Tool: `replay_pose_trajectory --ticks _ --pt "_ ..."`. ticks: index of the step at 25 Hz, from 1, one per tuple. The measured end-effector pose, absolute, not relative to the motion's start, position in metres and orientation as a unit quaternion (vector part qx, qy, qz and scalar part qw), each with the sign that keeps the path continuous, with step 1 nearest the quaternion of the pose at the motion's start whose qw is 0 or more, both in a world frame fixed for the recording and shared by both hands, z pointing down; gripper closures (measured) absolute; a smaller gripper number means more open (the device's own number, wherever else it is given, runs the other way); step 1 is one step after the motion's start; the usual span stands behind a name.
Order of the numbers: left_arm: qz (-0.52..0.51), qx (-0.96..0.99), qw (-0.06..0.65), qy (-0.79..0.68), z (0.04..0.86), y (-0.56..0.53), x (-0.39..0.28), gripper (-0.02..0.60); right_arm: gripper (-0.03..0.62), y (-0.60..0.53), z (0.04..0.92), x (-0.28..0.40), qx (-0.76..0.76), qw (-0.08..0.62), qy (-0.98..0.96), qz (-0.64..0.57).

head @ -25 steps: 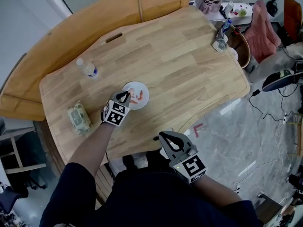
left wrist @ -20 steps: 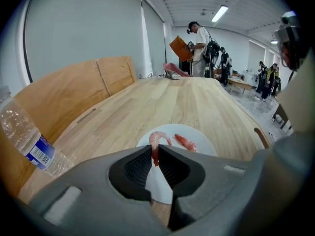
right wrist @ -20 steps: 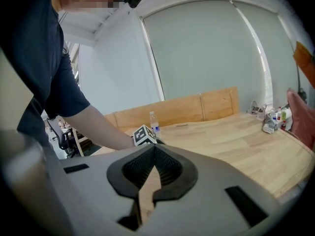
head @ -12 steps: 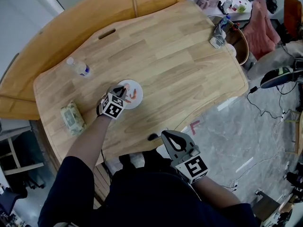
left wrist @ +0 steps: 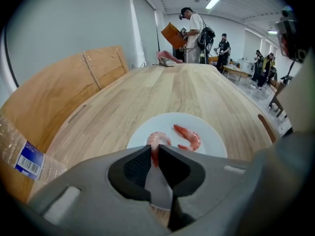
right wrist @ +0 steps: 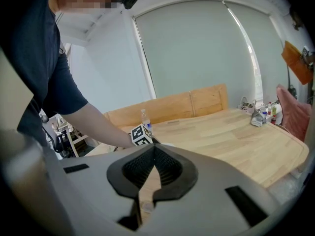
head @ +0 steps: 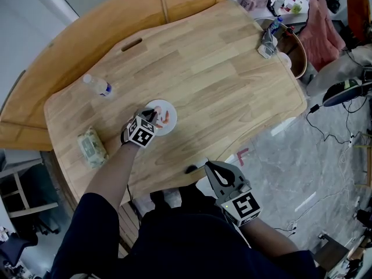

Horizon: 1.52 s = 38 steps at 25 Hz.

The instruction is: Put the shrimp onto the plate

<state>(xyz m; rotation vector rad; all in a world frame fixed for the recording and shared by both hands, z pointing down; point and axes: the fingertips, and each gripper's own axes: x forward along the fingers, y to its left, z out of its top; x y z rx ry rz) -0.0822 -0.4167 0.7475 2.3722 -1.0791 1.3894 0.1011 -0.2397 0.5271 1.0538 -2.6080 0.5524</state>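
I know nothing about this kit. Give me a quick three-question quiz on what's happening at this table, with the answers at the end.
1. True or false: the left hand-held gripper is shut on a shrimp over the white plate.
2. Besides the held one, how many shrimp lie on the plate? A) none B) one C) three
3. Fill in: the right hand-held gripper has its jaws together and holds ____.
Key: 1 true. 2 B, the other shrimp lies on the plate. 3 nothing.
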Motion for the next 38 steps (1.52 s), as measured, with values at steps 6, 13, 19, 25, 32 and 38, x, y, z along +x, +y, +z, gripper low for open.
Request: replay_pose_trajectory --ticks 6,13,19,25,32,38 --pt "0.472 0.797 0.093 -0.366 0.749 -0.417 -0.081 0.534 0.585 -0.237 0.523 0.099 0.371 0.135 -0.899 0.188" --pt "0.451 0.804 0.104 -0.374 0.734 -0.407 -0.082 0.514 0.585 -0.231 0.515 0.096 0.378 0.134 -0.898 0.183" --pt "0.347 0.833 0.101 -0.419 0.661 -0.385 -0.081 0.514 0.583 -0.223 0.494 0.079 0.373 0.119 -0.905 0.166" --pt "0.237 0.852 0.113 -0.453 0.574 -0.342 -0.087 0.514 0.584 -0.210 0.474 0.053 0.368 0.106 -0.911 0.155" --pt "0.162 0.875 0.113 -0.443 0.488 -0.264 -0.080 0.527 0.584 -0.191 0.452 0.015 0.361 0.092 -0.919 0.130" --pt "0.117 0.891 0.103 -0.426 0.435 -0.204 -0.083 0.570 0.584 -0.169 0.436 -0.021 0.353 0.085 -0.925 0.113"
